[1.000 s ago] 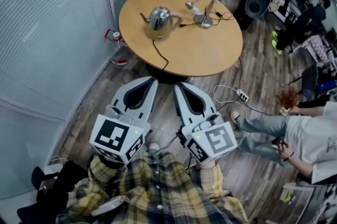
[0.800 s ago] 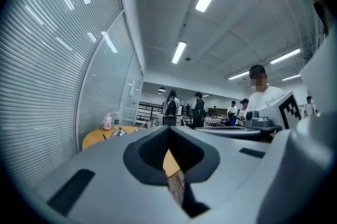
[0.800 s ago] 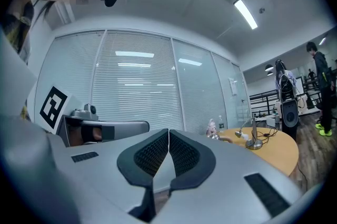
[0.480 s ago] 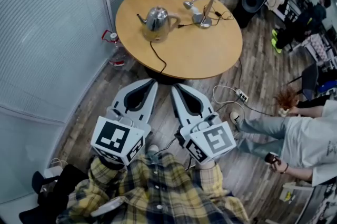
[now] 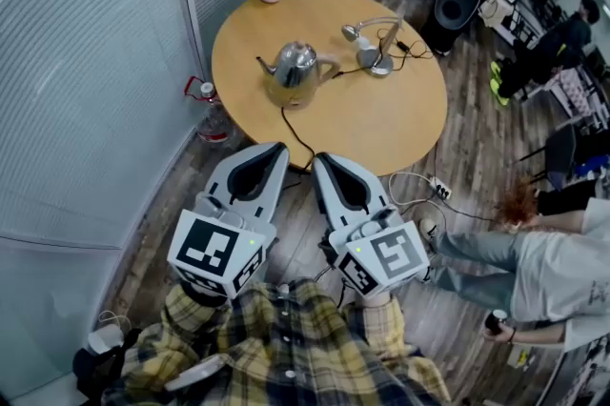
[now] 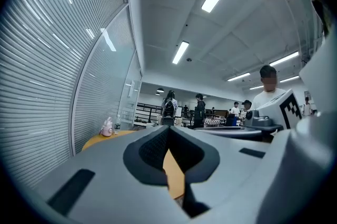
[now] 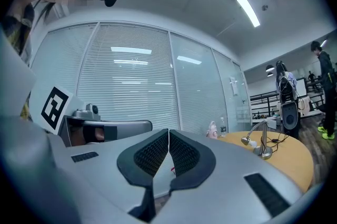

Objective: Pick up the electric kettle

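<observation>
Grippers: left gripper point(image 5: 276, 150) and right gripper point(image 5: 321, 159) side by side, held level, fingers pressed together on nothing.
Kettle: the kettle point(image 5: 295, 66) stands upright, well ahead of the fingertips, spout left, handle right.
Surface: round wooden table point(image 5: 381, 123), edge near the fingertips.
Room: plank floor point(image 5: 477, 137), blinds point(image 5: 86, 61) off to the left.

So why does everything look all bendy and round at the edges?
Head view: the wide lens bows the blinds and bulges the table. Left gripper view: black corners, ceiling lights glare white. Right gripper view: the close right claw looks huge, blinds curve.
</observation>
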